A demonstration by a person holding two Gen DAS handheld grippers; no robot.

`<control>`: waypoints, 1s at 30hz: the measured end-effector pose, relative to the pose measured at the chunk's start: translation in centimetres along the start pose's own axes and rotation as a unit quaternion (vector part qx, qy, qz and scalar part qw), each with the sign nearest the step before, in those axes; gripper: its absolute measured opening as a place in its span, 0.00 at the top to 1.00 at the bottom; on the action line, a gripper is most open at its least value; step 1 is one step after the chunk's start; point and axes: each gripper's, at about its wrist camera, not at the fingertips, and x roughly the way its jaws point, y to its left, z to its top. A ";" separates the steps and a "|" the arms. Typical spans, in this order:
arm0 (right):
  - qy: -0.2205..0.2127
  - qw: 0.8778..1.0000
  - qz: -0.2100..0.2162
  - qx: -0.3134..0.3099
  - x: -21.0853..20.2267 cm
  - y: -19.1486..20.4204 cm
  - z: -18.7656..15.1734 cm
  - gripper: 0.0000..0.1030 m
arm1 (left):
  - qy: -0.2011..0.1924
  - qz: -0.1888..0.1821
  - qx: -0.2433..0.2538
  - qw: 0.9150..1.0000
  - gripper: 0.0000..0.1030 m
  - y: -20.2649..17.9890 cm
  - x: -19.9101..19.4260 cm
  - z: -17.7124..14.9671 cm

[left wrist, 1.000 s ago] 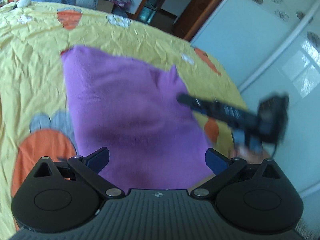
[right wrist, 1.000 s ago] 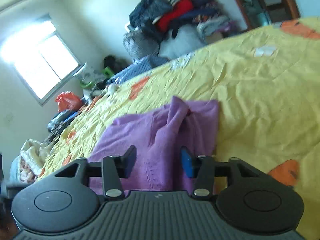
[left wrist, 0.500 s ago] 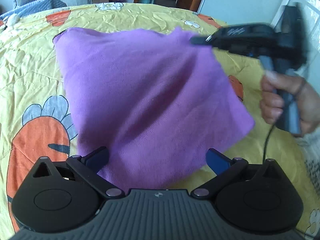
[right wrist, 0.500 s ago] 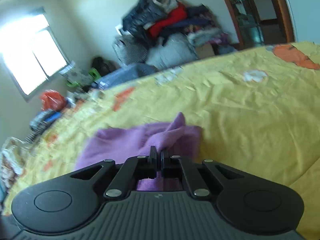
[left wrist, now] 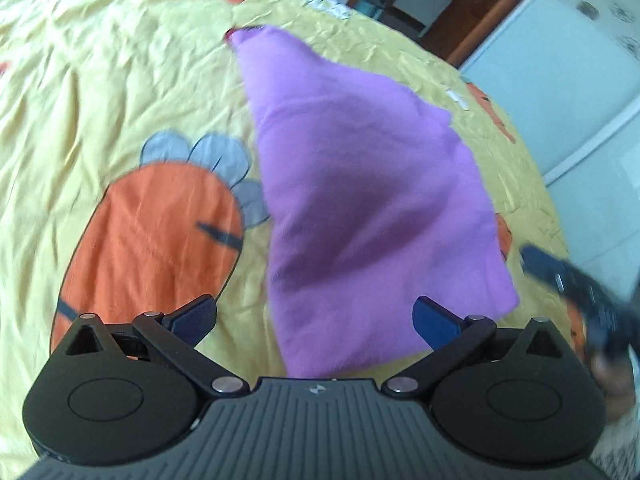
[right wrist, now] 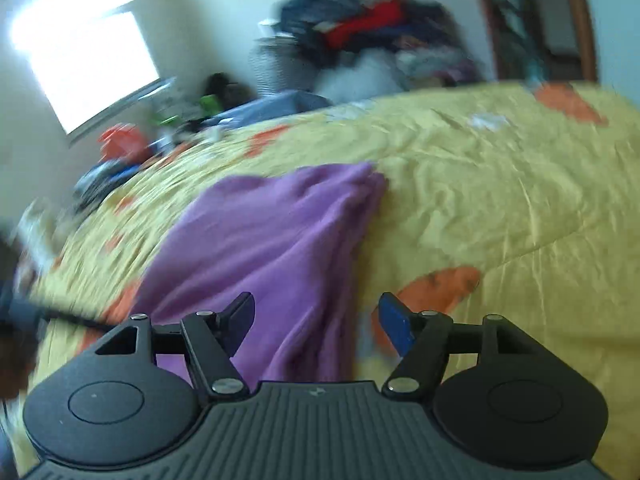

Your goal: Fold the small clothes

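Bed: a yellow quilt (left wrist: pixel 120 92) with orange carrot prints covers it, creased all over; one large carrot (left wrist: pixel 156 240) lies just left of the garment in the left wrist view.
Room behind: a bright window (right wrist: pixel 84 56), a heap of clothes (right wrist: pixel 360 28) against the far wall, and a brown door frame (right wrist: pixel 580 20) (all blurred).
Garment: a purple knit piece (left wrist: pixel 360 200) lies on the quilt, folded over on itself, with one narrow corner pointing toward the far edge of the bed and the broad end near the camera. In the right wrist view the same purple cloth (right wrist: pixel 272 248) shows a soft ridge along its right edge.
Left hand-held gripper (left wrist: pixel 316 318): fingers wide apart, nothing between the pads; it hangs above the near end of the garment, clear of the cloth.
Right hand-held gripper (right wrist: pixel 316 324): its jaws have just been opening and now stand apart, no cloth pinched between them; the purple cloth lies beneath and ahead of the left finger (right wrist: pixel 240 320). From the left wrist view it appears as a dark blurred shape at the right edge (left wrist: pixel 580 284), beside the garment's near corner.
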 end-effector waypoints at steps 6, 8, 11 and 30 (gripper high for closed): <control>0.047 0.999 -0.004 0.006 1.4 0.7 -2.3 0.92 | 0.000 0.003 0.000 1.000 0.00 -0.2 0.1 -0.8; 0.032 0.999 -0.012 -0.003 1.3 1.1 -2.4 0.93 | 0.003 0.002 0.000 1.000 0.00 -0.5 0.1 -0.6; 0.009 1.000 -0.023 -0.011 -0.1 1.3 -1.8 0.96 | 0.000 0.007 0.007 1.000 0.00 -1.2 -0.1 -0.4; 0.035 0.988 0.068 0.131 4.5 -5.8 2.4 0.05 | 0.008 -0.060 -0.074 0.995 0.00 1.4 2.8 4.5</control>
